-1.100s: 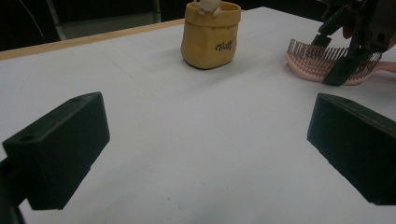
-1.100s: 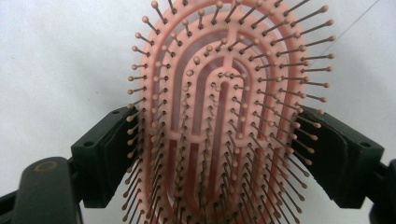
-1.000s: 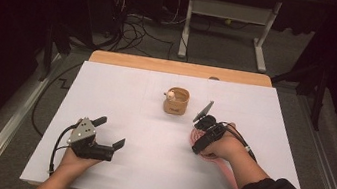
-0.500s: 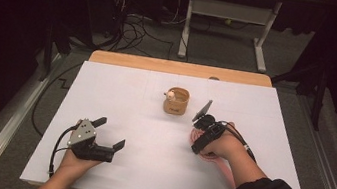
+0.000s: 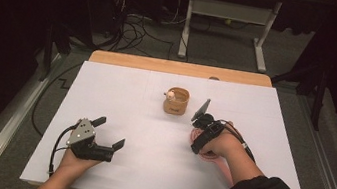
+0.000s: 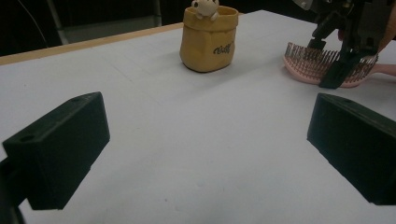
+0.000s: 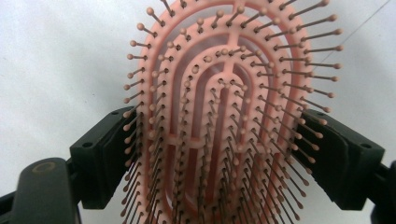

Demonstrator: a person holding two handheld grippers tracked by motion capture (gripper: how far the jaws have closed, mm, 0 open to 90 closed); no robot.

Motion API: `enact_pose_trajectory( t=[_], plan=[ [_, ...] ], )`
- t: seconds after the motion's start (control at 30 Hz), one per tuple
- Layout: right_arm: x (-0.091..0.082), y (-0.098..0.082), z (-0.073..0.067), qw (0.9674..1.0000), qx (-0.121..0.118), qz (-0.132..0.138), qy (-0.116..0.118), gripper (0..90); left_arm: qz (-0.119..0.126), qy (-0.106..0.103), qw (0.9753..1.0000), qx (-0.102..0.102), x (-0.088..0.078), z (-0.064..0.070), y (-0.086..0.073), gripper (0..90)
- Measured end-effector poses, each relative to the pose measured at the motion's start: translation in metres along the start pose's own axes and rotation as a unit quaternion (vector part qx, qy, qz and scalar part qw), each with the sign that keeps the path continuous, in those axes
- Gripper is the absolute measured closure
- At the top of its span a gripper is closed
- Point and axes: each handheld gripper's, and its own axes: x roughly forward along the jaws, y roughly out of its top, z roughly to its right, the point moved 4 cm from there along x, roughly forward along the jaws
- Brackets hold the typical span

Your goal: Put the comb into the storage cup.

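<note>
Straddling the pink hairbrush (image 7: pixel 224 116), the right gripper (image 7: pixel 224 158) pinches its head across the width, long axis running ahead between the jaws; the left gripper (image 5: pixel 106 133) stands spread, well apart.

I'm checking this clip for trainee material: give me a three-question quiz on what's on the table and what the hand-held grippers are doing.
1. True or false: the pink brush lies bristles up between the jaws of the right hand-held gripper.
2. Where does the tan cup stand relative to the brush?
A. Nearer the person than the brush
B. Farther up the table, to its left in the high view
C. On top of it
3. What does the left hand-held gripper hold?

Key
1. True: the bristles point toward the camera, a jaw on each side.
2. B.
3. Nothing; its jaws stand open over the bare white table.
</note>
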Motion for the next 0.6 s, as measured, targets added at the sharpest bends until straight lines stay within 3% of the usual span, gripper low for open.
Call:
enact_pose_trajectory(
  t=[0.6],
  plan=[
    [-0.0022,0.0009,0.0011,0.9999,0.013,-0.005,0.004,20.4,-0.002,0.001,1.0,-0.001,0.0004,-0.0001,-0.0004,0.0]
  ],
)
